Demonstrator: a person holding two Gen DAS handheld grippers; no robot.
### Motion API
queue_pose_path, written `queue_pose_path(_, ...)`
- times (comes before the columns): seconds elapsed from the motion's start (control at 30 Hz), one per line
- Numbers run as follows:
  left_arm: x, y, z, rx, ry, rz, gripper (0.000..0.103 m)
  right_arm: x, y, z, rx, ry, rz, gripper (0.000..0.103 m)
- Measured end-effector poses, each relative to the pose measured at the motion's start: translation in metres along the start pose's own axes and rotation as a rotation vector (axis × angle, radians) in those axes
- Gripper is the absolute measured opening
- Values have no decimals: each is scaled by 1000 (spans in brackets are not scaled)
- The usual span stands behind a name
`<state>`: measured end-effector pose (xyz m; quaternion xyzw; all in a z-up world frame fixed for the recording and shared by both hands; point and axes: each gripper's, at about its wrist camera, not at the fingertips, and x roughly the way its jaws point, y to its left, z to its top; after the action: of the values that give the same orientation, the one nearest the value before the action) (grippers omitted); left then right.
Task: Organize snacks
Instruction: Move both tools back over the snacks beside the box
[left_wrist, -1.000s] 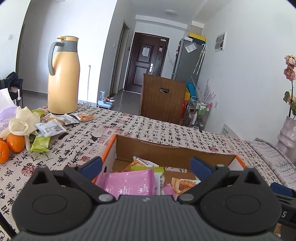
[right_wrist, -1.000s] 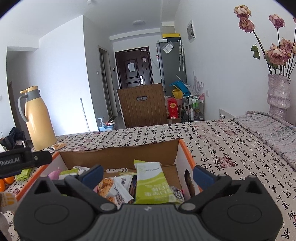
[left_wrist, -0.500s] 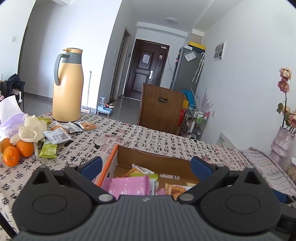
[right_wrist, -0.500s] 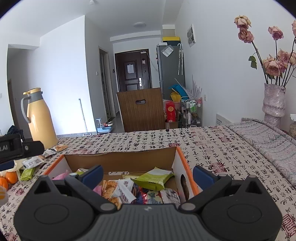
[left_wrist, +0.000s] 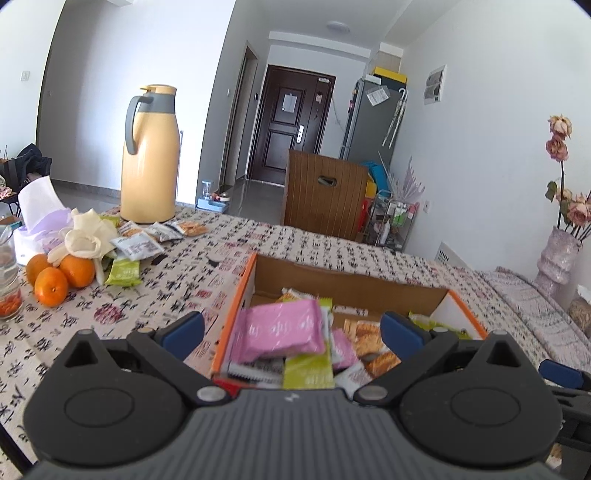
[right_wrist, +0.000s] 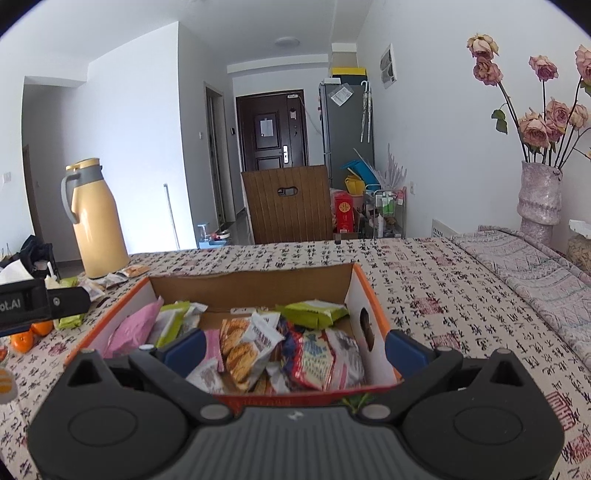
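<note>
An open cardboard box with an orange rim (left_wrist: 242, 291) (right_wrist: 364, 295) sits on the patterned tablecloth, holding several snack packets. A pink packet (left_wrist: 279, 328) lies on top at the box's left side; it also shows in the right wrist view (right_wrist: 131, 326). A green packet (right_wrist: 314, 309) lies at the far right inside the box. My left gripper (left_wrist: 291, 328) is open and empty above the box's near left. My right gripper (right_wrist: 293, 345) is open and empty above the box's near edge. More loose packets (left_wrist: 138, 245) lie near the thermos.
A yellow thermos (left_wrist: 149, 155) (right_wrist: 96, 218) stands at the far left. Oranges (left_wrist: 61, 275), a cream glove (left_wrist: 86, 236), a tissue box (left_wrist: 35, 218) and a jar (left_wrist: 7, 273) crowd the left. A vase of dried roses (right_wrist: 539, 192) stands at the right.
Both grippers pulled back and up from the box. The green packet held upright in the right gripper a second ago now lies in the box. The pink packet has dropped in.
</note>
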<state>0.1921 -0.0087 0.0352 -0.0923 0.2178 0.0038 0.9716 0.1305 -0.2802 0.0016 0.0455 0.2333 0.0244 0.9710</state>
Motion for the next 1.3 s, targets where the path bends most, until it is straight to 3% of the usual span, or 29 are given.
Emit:
queue_pose_path(0.73,-4,42,-76,90,193,17,103,-8,5,-66,-33,192,3,103)
queue_pose_path(1.0,1,50,-87,75,168,29,103,3,15,-64,-47,221,27,103)
queue_pose_path(1.3,7,54,-89,47,195,16,103,28,27,-61,-69,262,27,103)
